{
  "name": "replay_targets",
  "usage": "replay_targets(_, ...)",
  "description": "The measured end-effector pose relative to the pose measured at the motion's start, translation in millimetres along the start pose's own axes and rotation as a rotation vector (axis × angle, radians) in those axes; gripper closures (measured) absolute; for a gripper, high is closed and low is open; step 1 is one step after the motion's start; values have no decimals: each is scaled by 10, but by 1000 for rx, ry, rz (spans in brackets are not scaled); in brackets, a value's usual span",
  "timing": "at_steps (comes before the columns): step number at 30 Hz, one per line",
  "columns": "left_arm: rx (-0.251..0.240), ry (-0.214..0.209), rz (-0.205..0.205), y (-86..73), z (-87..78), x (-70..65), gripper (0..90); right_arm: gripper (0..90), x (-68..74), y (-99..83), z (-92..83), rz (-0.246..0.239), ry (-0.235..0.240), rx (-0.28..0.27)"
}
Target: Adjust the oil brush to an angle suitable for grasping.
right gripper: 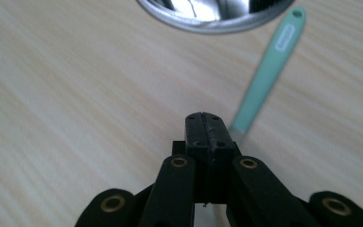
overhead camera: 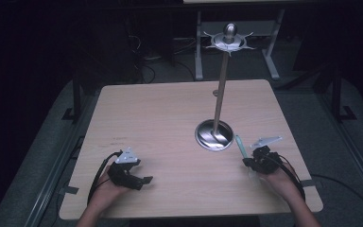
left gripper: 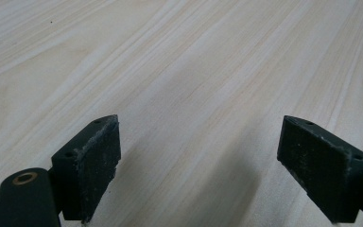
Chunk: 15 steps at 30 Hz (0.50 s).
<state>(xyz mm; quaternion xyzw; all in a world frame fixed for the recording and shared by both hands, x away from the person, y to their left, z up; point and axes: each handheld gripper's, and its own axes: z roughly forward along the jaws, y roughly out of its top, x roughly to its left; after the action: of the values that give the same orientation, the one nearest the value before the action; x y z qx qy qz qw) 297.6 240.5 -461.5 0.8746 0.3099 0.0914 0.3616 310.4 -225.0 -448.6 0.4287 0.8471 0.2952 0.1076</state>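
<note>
The left tool (overhead camera: 144,180) rested wide open on the worktop (overhead camera: 170,109). The right tool (right gripper: 207,130) was clamped, apparently on the green-handled utensil (right gripper: 269,71) (its head was hidden). Beyond it, the stand (overhead camera: 213,135) and its top hooks remained bare; hanging was left.

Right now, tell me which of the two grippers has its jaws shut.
The right gripper, beside the mint-green handle: its jaws are pressed together. The left gripper has its jaws wide apart over bare table.

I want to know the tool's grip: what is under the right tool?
Under the right tool a green handle sticks out on the table. Its other end is covered.
</note>
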Motion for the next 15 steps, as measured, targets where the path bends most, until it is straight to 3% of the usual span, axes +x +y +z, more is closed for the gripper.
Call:
replay_targets(6,4,0,0,0,7,-3,137,900,30,-106,-46,7,3,35)
replay_targets(11,4,-1,4,-2,18,-10,137,900,51,-93,-17,24,-1,51)
replay_targets(15,10,-4,10,0,27,-13,137,900,100,-77,-1,2,-25,78)
